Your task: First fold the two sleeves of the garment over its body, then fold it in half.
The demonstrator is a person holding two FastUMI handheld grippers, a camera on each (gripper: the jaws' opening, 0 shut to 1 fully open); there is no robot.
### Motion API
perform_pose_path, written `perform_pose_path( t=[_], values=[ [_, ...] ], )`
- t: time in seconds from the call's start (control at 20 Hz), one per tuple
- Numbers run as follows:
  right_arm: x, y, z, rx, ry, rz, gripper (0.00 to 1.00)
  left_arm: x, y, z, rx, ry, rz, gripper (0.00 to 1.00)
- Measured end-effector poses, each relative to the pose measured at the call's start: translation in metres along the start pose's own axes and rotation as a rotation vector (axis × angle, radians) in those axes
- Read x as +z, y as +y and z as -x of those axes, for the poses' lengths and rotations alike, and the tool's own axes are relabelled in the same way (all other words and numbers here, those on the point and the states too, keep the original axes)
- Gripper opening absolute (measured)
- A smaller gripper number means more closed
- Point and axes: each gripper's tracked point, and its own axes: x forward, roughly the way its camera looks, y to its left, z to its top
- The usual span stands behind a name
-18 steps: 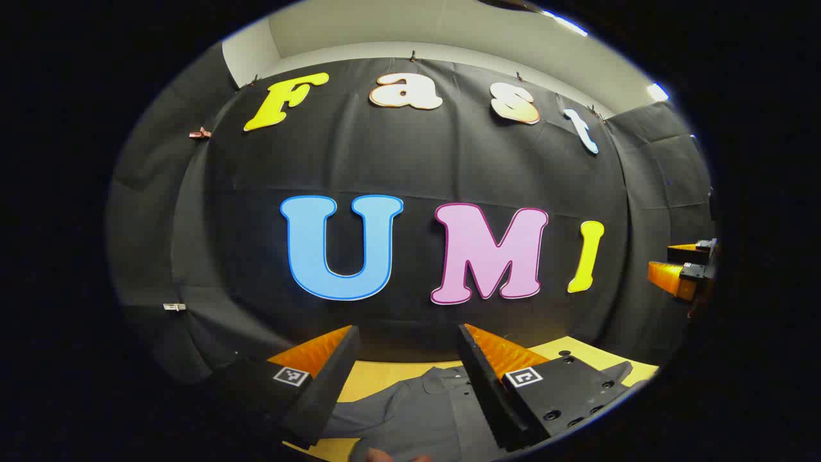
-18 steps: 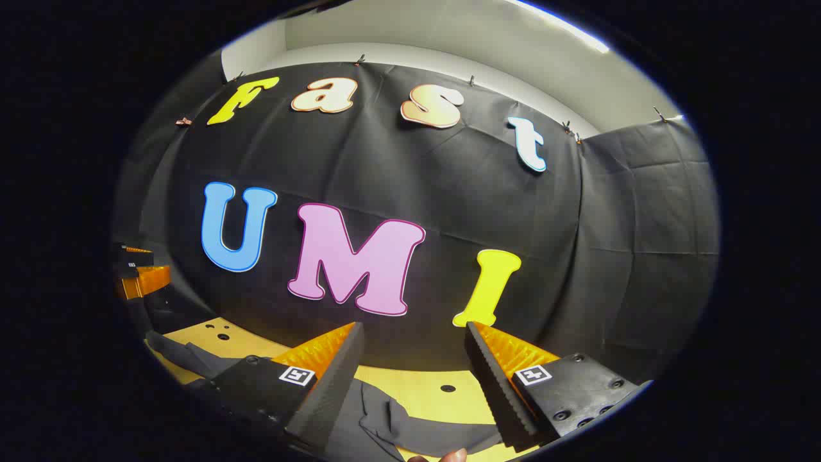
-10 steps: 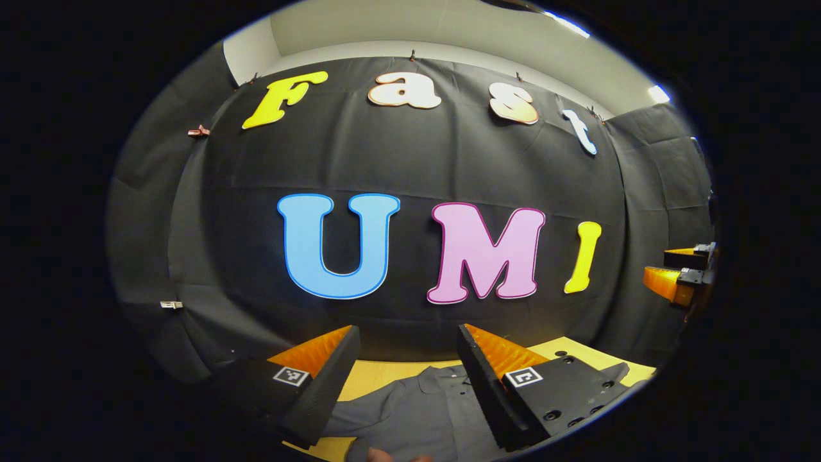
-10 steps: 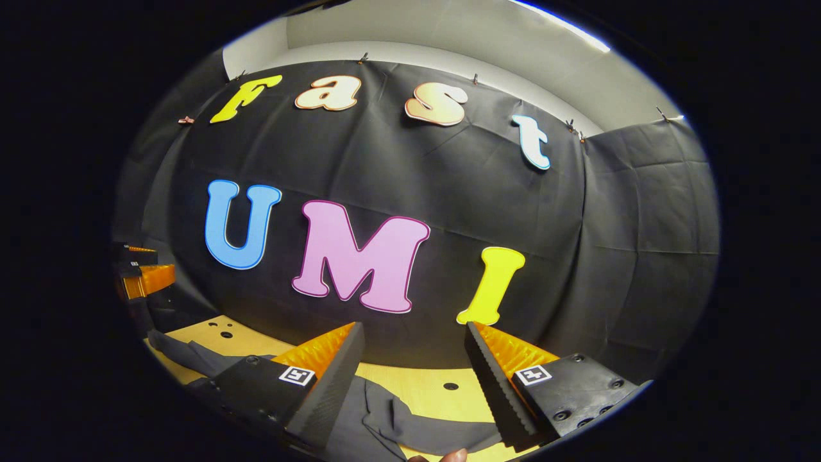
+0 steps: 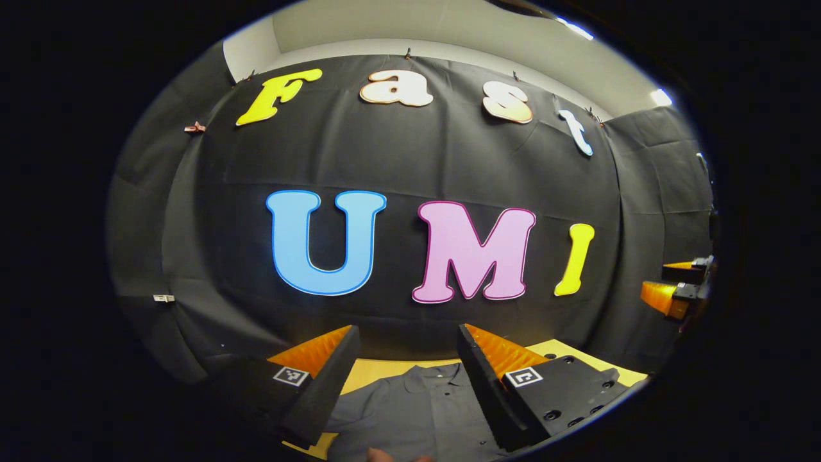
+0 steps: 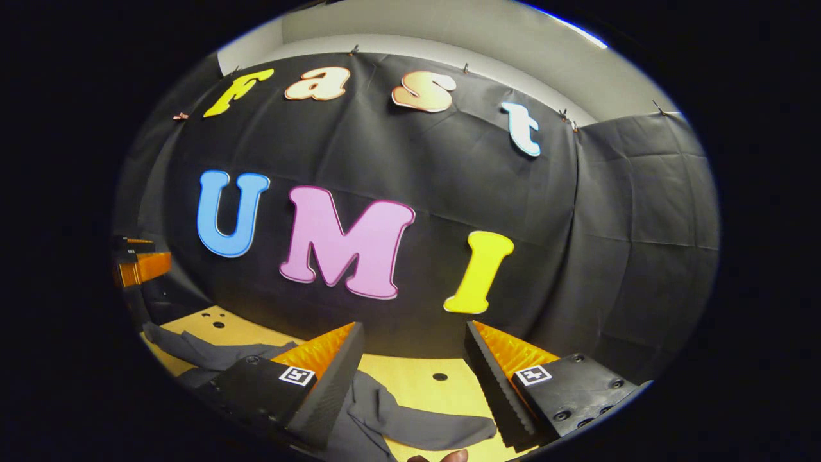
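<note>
Both tongs spread wide, nothing betw. the fingers. Left tongs [image 5: 405, 350] hang above the gray garment [image 5: 410, 410], which lies flat on the yellow surface [image 5: 378, 369] w/ collar and button placket facing up, collar toward the booth wall. Right tongs [image 6: 414, 346] hang over the garment's right side; one sleeve [image 6: 423, 427] stretches out sideways on the surface, not folded over the body. Other sleeve [image 6: 192, 350] shows far left in right gripper view, also lying out. Small dark holes [image 6: 440, 376] dot the surface. In left gripper view my right tongs show at far right, up off the surface. Fingertip [image 6: 452, 456] pokes in at bottom edge of right gripper view.
</note>
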Motion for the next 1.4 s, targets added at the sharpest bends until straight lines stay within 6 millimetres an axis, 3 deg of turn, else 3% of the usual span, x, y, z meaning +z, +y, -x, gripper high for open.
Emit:
perform_pose_path(
  t=[0.15,0.25,0.3,0.35,0.4,0.45,0.55,0.9,1.2,1.3,1.4],
  values=[
    [-0.03,-0.033,-0.007,-0.015,0.059,-0.001,0.97,-0.005,-0.019,-0.004,0.013,0.024,0.005,0.95],
    [-0.06,-0.056,-0.014,-0.025,0.118,0.007,0.97,-0.005,-0.034,-0.006,0.022,0.028,0.005,0.95],
    [-0.074,-0.068,-0.016,-0.028,0.144,0.012,0.92,-0.005,-0.041,-0.007,0.024,0.034,0.004,0.95],
    [-0.088,-0.079,-0.019,-0.028,0.165,0.015,0.97,-0.007,-0.049,-0.009,0.028,0.042,0.007,0.95],
    [-0.104,-0.088,-0.023,-0.029,0.192,0.02,0.92,-0.007,-0.055,-0.01,0.034,0.05,0.013,0.95],
    [-0.121,-0.097,-0.026,-0.03,0.222,0.025,0.97,-0.009,-0.06,-0.01,0.041,0.058,0.014,0.95],
    [-0.156,-0.114,-0.034,-0.036,0.27,0.035,0.97,-0.011,-0.072,-0.008,0.055,0.067,-0.01,0.95],
    [-0.287,-0.137,-0.057,0.022,0.493,-0.037,0.97,-0.022,-0.1,-0.003,0.107,0.117,-0.049,0.95],
    [-0.391,-0.164,-0.068,-0.061,0.692,-0.127,0.98,-0.027,-0.101,0.004,0.152,0.144,-0.075,0.95],
    [-0.421,-0.172,-0.069,-0.082,0.746,-0.147,0.98,-0.028,-0.1,0.005,0.162,0.152,-0.088,0.95],
    [-0.437,-0.172,-0.069,-0.084,0.778,-0.187,0.98,-0.027,-0.101,0.005,0.167,0.152,-0.102,0.95]
  ],
)
